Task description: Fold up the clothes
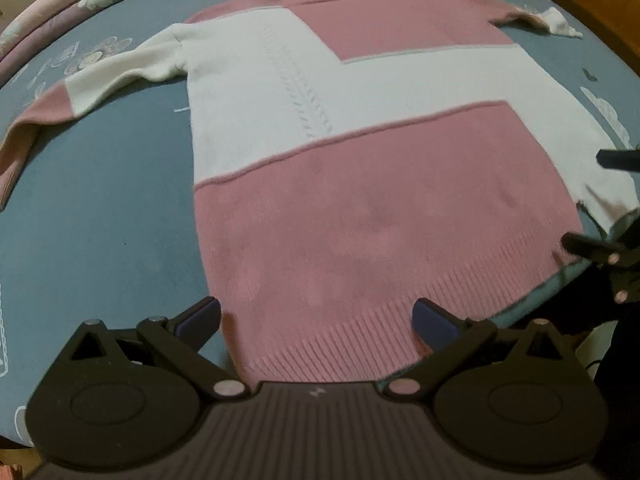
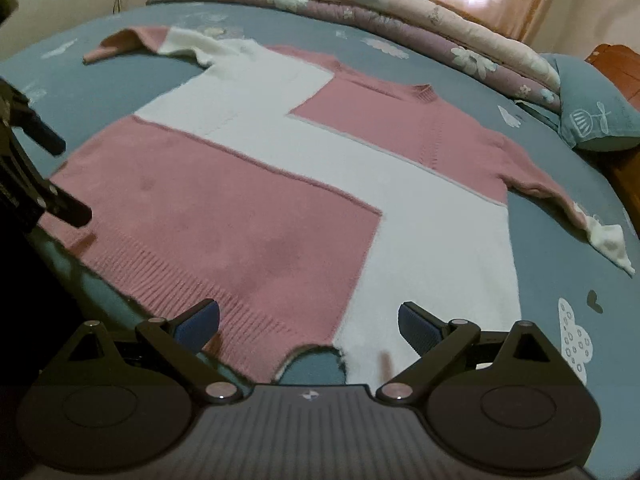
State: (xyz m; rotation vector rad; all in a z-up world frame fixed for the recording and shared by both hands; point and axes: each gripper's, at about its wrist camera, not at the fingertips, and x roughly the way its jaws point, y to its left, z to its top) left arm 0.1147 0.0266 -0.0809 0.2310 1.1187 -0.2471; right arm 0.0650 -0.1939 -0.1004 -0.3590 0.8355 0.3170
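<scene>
A pink and white block-patterned sweater (image 1: 360,128) lies flat on a blue bedsheet (image 1: 100,208), neck at the far end and both sleeves spread out. My left gripper (image 1: 316,316) is open over the ribbed pink hem at its left corner. My right gripper (image 2: 308,320) is open over the hem where pink meets white on the sweater (image 2: 280,184). The right gripper (image 1: 600,204) shows at the right edge of the left wrist view. In the right wrist view the left gripper (image 2: 52,176) shows at the left edge. Neither holds any cloth.
A folded floral quilt (image 2: 400,12) lies along the far side of the bed, with a blue pillow (image 2: 592,112) at its right end. The quilt (image 1: 48,20) also shows at the far left. Wooden bed frame (image 1: 580,0) edges the far right. Sheet (image 2: 560,280) beside the sweater.
</scene>
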